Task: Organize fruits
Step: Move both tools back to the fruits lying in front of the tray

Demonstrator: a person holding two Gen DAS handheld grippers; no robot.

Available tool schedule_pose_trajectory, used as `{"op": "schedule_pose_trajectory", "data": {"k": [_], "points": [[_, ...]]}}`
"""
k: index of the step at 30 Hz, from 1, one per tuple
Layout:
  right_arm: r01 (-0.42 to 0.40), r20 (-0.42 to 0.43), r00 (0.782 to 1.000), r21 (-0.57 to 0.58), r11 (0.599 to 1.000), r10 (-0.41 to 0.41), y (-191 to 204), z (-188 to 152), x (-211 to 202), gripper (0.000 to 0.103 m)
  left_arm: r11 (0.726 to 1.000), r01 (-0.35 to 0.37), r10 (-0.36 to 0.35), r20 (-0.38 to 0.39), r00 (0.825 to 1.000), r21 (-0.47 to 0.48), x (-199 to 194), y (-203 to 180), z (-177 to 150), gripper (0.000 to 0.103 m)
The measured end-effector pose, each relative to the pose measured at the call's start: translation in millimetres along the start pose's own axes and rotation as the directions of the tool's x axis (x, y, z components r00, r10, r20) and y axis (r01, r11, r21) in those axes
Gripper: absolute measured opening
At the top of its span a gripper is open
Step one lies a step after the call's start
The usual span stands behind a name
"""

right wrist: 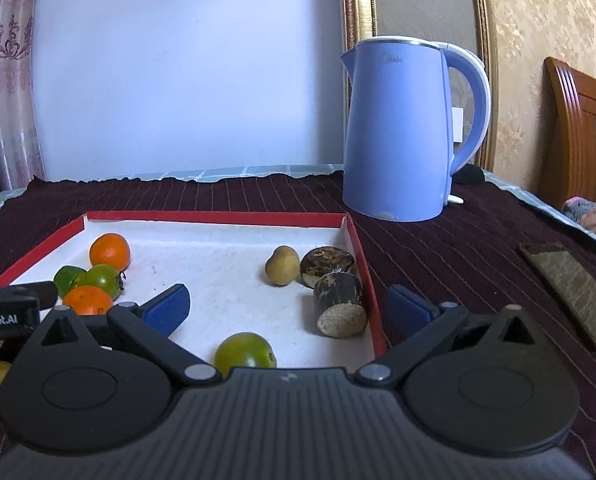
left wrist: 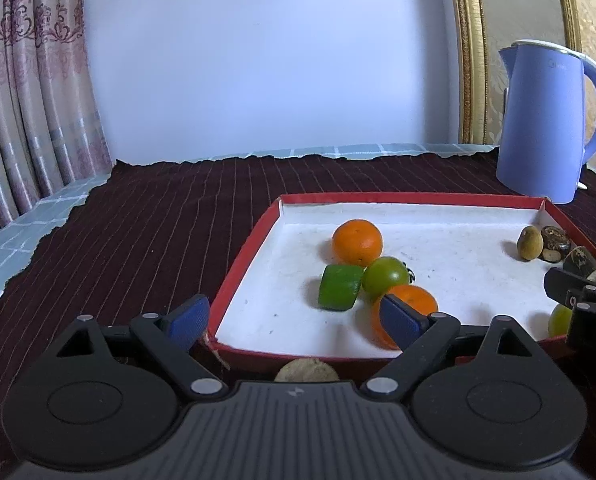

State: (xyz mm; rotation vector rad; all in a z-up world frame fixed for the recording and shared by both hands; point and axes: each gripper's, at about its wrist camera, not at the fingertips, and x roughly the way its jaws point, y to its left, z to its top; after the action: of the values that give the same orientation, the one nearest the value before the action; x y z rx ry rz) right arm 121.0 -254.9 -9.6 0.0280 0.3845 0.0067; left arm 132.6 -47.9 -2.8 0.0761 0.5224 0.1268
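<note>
Two oranges [left wrist: 357, 241] [left wrist: 412, 312], two green tomatoes [right wrist: 245, 353] [right wrist: 103, 279] in red tray [right wrist: 214, 217].

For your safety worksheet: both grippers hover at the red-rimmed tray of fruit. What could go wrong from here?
1. The left gripper, open, straddles the tray's rim; moving forward could shove the tray.
2. Its pad sits close to an orange that might roll.
3. The kettle stands just behind the tray.

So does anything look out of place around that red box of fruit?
Yes. A pale round fruit sits outside the red box, against its near wall, while the oranges and green fruits are inside. The dark cloth's far edge looks ragged.
</note>
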Motion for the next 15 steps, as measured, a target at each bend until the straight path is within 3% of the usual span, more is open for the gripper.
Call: {"op": "schedule_pose_trajectory", "data": {"k": [11, 15], "points": [[-0.026, -0.024, 0.999, 0.062, 0.998, 0.028, -2, -6, -13, 0.103, 0.998, 0.041, -0.042, 0.028, 0.999, 0.039, -14, 3, -11, 0.093], [-0.034, -0.025, 0.999, 0.108, 0.994, 0.037, -7, -10, -19, 0.103, 0.996, 0.040, -0.044, 0.056, 0.997, 0.075, -25, 10, -19, 0.101]]}}
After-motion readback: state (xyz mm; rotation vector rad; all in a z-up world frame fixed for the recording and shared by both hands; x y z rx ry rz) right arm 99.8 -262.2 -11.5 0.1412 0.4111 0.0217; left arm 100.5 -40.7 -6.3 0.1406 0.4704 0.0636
